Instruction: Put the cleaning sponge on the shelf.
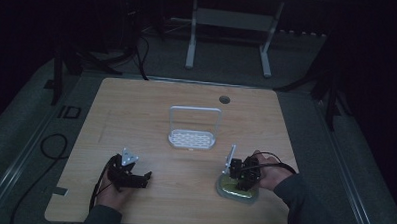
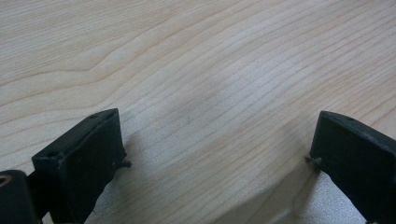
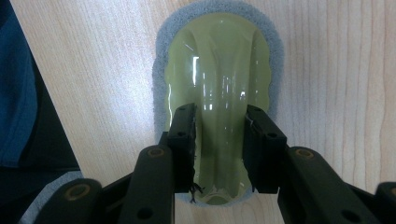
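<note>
While the left hand-held gripper (image 1: pixel 145 177) rested spread and empty on the counter (image 1: pixel 136 110), the right hand-held gripper (image 3: pixel 219 140) pointed down over the scrubber (image 3: pixel 219 60) at the near right edge, jaws pinching its green raised handle. Judging by this, the grasp looked made but the lift not begun; farther back the white rack (image 1: pixel 192 138) stood empty, likely the destination

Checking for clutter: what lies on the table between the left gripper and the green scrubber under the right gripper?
Nothing: in the high view, bare wooden table runs from the left gripper to the green scrubber.
</note>
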A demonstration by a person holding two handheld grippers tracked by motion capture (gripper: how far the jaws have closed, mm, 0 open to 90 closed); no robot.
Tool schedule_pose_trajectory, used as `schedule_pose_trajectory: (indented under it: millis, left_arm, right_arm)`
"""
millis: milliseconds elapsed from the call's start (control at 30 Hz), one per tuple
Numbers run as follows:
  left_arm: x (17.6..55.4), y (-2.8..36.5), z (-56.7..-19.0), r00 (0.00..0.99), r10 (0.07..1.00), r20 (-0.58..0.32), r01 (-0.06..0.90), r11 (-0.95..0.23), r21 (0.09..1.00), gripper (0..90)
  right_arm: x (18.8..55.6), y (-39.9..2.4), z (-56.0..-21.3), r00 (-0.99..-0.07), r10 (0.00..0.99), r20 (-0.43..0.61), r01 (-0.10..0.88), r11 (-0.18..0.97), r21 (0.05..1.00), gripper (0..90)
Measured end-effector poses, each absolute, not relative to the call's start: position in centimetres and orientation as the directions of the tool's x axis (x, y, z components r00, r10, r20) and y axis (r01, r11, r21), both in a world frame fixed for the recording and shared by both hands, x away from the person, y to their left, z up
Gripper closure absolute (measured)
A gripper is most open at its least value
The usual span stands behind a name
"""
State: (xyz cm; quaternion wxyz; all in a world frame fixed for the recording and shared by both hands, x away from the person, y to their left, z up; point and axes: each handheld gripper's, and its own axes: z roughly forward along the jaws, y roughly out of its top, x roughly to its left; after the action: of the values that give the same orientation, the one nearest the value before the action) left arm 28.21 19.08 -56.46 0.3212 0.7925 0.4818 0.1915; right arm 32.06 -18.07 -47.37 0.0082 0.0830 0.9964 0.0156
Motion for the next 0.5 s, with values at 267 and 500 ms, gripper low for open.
schedule_pose_trajectory:
  millis: [267,500]
  left_arm:
    - [28.21,19.08,-56.46,0.462,0.887,-0.006,0.641,-0.329,0.694,2.7]
    - [28.21,19.08,-56.46,0.462,0.887,-0.006,0.641,-0.329,0.694,2.7]
  right_arm:
    - [32.12,-18.03,-47.33,-0.986,0.165,-0.009,0.165,0.986,0.023,68.1]
    - [32.2,-18.0,-47.28,-0.987,0.161,-0.007,0.161,0.987,0.014,70.2]
